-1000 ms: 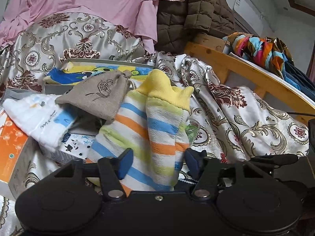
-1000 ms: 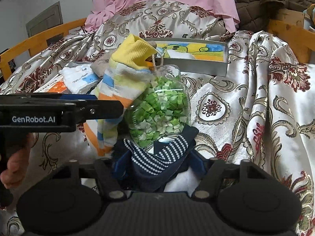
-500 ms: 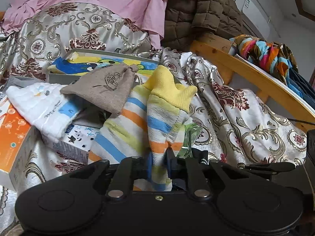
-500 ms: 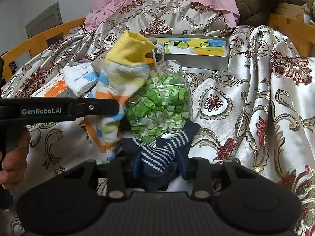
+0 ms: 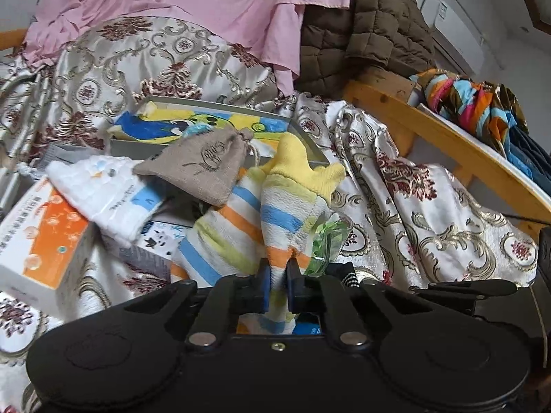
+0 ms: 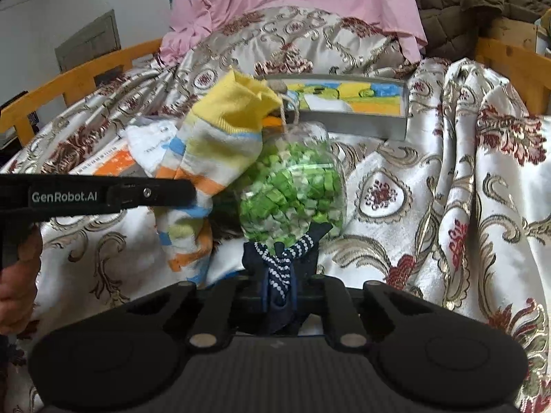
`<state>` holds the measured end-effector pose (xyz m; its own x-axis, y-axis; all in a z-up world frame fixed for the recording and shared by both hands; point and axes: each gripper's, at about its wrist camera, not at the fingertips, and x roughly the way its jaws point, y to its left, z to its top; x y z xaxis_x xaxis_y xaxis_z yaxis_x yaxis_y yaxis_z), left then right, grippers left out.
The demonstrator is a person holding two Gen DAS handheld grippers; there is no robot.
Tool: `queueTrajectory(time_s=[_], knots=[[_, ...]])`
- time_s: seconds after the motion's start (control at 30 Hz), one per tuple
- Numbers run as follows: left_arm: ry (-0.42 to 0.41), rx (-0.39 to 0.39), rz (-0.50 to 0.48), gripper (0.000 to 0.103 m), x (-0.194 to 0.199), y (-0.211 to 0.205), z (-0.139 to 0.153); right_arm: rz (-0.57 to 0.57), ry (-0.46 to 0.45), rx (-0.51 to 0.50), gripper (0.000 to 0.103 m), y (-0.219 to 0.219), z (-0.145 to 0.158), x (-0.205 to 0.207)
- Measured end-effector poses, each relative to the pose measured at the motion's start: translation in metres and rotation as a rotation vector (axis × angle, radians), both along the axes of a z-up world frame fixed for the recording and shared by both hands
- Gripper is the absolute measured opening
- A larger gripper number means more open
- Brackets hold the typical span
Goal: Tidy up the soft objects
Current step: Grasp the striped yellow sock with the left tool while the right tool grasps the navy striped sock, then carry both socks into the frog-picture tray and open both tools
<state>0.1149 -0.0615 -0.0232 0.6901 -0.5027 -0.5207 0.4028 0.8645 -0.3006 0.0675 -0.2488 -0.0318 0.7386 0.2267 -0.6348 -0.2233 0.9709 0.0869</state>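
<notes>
The left tool (image 5: 277, 285) has just closed on the striped sock (image 5: 275, 213), the right tool (image 6: 277, 284) on the navy sock (image 6: 279, 261); pouch (image 5: 203, 168) and cloth (image 5: 106, 192) remain unsorted on the bed (image 6: 447, 206).

The sock (image 5: 275, 206) has a yellow cuff and blue, orange and green stripes. At 3 o'clock of it, the bedspread (image 5: 430, 206) is cream with maroon flowers.

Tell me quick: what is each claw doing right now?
Left claw: just closed, pinching the striped fleece sock with the yellow cuff.
Right claw: just closed, pinching the navy sock with white-striped trim.
</notes>
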Motion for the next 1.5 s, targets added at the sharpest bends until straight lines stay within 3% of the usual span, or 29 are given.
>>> queueTrajectory(time_s=[0.63,0.93,1.27,1.5], knots=[[0.011,0.023,0.08,0.007,-0.065,0.017,0.041,0.055,-0.235,0.034,0.012,-0.001,0.043,-0.055],[0.007,-0.007,0.126,0.007,-0.073,0.031,0.078,0.04,-0.301,0.068,0.012,-0.007,0.057,-0.066],[-0.043,-0.017,0.138,0.008,-0.048,0.037,0.115,0.028,-0.364,0.097,0.012,-0.008,0.077,-0.054],[-0.075,-0.101,0.148,0.008,0.014,0.03,0.136,0.053,-0.389,0.08,0.012,-0.01,0.109,0.0]])
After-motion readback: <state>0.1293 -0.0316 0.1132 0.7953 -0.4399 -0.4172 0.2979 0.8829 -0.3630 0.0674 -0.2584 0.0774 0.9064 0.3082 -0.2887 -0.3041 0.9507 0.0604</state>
